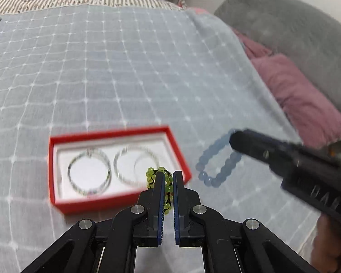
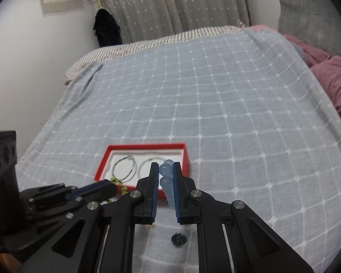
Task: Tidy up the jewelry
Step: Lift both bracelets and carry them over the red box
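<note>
The shallow red cardboard jewelry box (image 1: 116,168) with a white padded lining lies flat on the pale blue quilted bedspread (image 1: 116,72), near the bedspread's front edge, its long axis running left to right across both views. Inside it lie 2 thin silvery wire bangles (image 1: 89,173), round and side by side along that long axis, with a fainter clear ring overlapping the right one. The left gripper (image 1: 169,177) is clenched on a bracelet of small round green beads (image 1: 164,188) strung on dark cord; the strand hangs between the blue-edged pads roughly along the fingers, over the box's front right corner. The right gripper (image 2: 166,170) is grasping a bracelet of larger smooth translucent pale blue beads (image 2: 165,177), clear of the bedspread; in the left wrist view its loop hangs as an elongated oval just beyond the box's right end, long axis tilted. A small dark round object (image 2: 178,238), blurred, lies on the bedspread beneath the right gripper. Mauve pillows (image 1: 300,95) and a grey quilted cushion (image 1: 284,27) sit along the bed's right side.
</note>
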